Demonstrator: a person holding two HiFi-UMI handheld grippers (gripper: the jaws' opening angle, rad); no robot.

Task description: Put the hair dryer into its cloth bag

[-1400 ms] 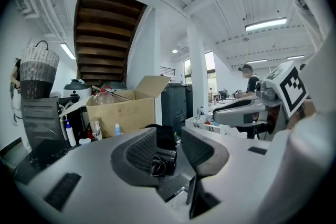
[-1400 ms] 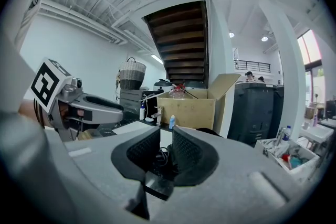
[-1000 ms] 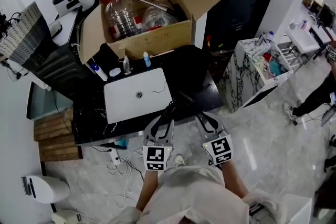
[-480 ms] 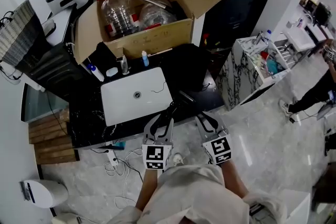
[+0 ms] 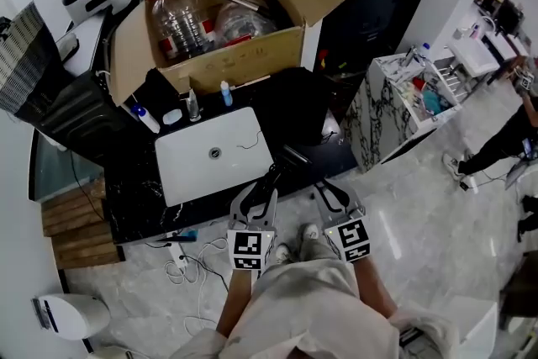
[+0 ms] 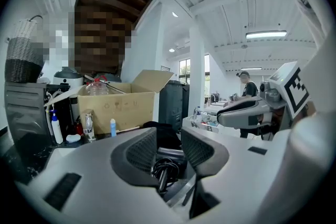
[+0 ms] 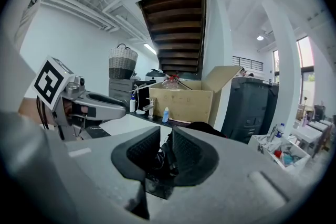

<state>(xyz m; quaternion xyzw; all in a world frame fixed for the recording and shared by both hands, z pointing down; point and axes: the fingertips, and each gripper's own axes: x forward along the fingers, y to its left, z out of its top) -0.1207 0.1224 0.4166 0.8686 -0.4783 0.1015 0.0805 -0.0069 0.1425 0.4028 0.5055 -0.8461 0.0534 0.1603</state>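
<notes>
The black hair dryer (image 5: 296, 157) lies near the front edge of the black counter (image 5: 134, 197), its coiled cord (image 6: 164, 169) beside it. Behind it sits the black cloth bag (image 5: 294, 101), a dark heap also showing in the left gripper view (image 6: 160, 131) and the right gripper view (image 7: 202, 127). My left gripper (image 5: 262, 191) hovers at the counter's front edge, jaws shut, pointing at the cord and dryer (image 6: 170, 153). My right gripper (image 5: 329, 193) hangs beside it, just right of the dryer, jaws shut with nothing clearly between them. Neither touches the bag.
A white sink (image 5: 214, 154) is set in the counter to the left of the dryer. Behind it stand small bottles (image 5: 225, 92) and an open cardboard box (image 5: 210, 63) full of plastic bottles. A marble-patterned stand (image 5: 403, 109) is to the right. Cables (image 5: 189, 252) lie on the floor.
The head view has drifted slightly, so the counter sits a bit further left. Both grippers stay shut at the counter's front edge, and the dryer and bag have not moved.
</notes>
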